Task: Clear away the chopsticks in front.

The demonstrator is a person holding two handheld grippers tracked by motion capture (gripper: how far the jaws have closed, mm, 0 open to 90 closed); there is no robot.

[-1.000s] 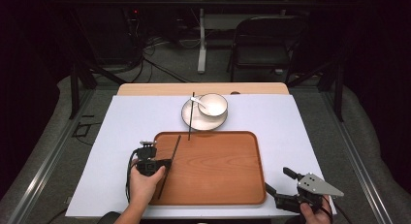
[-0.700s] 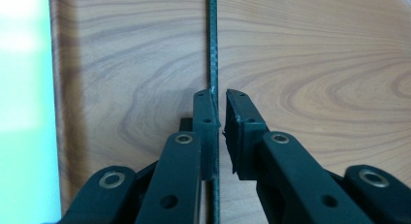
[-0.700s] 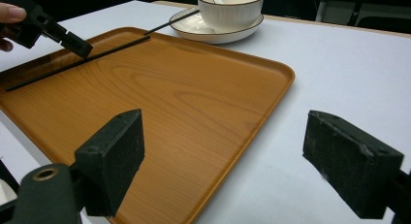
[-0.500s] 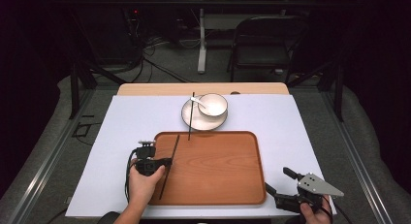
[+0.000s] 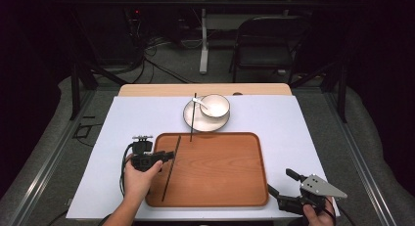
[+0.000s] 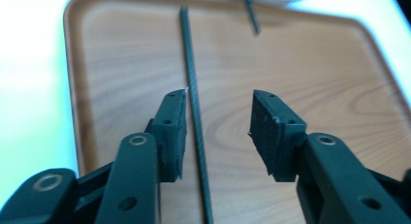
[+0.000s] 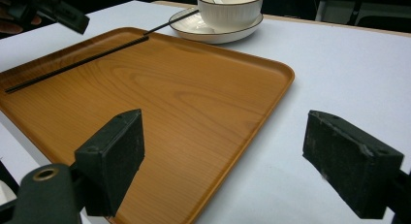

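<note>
High view, left to right. Left gripper (image 5: 147, 159): at 9 o'clock of the wooden tray (image 5: 220, 187), jaws part open, straddling one black chopstick (image 5: 171, 168) without gripping it; the stick lies flat along the tray's left side, nearer the left jaw in the left gripper view, probably lined up for pickup. Second chopstick (image 5: 193, 117): propped from plate (image 5: 188, 119) onto the tray's 12 o'clock rim. Bowl (image 5: 215, 106) with spoon (image 5: 201, 104): on that plate, on the white worktop (image 5: 293, 128). Right gripper (image 5: 286, 189): at 4 o'clock off the tray, jaws wide open, empty, seemingly parked.
</note>
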